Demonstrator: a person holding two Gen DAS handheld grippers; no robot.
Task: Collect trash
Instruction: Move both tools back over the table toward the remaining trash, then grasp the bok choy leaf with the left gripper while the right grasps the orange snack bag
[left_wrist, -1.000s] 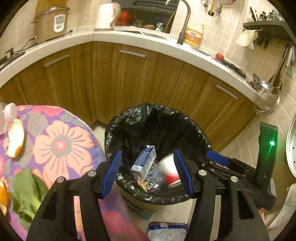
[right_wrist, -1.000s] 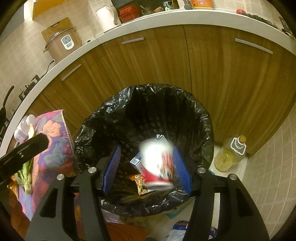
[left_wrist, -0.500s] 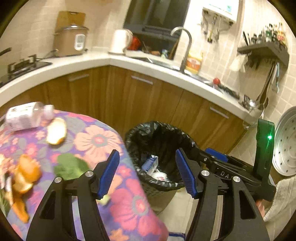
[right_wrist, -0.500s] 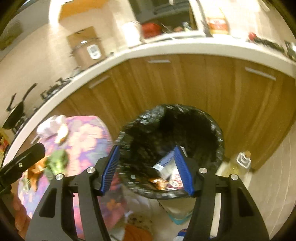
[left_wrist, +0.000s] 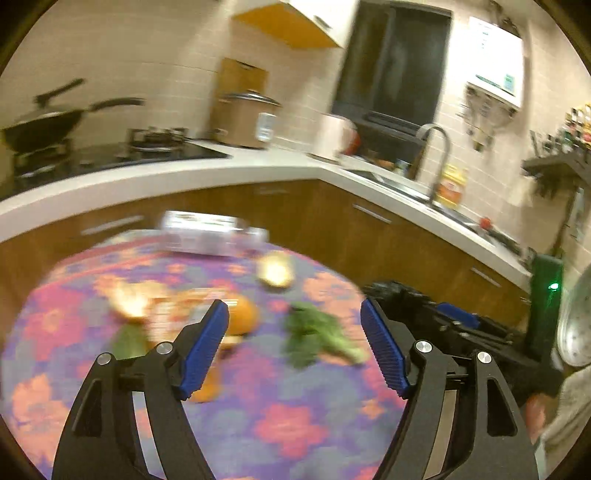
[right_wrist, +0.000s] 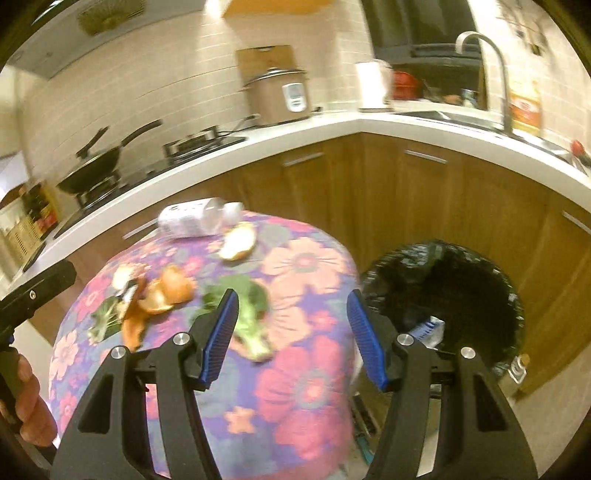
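Trash lies scattered on the flowered surface.
Both grippers hover empty above it: left gripper opening wider, right gripper parted, bin beside.

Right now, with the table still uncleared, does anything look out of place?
Yes: a white bottle lies on its side at the floral tablecloth's far edge, with orange peels and leafy greens scattered loose.
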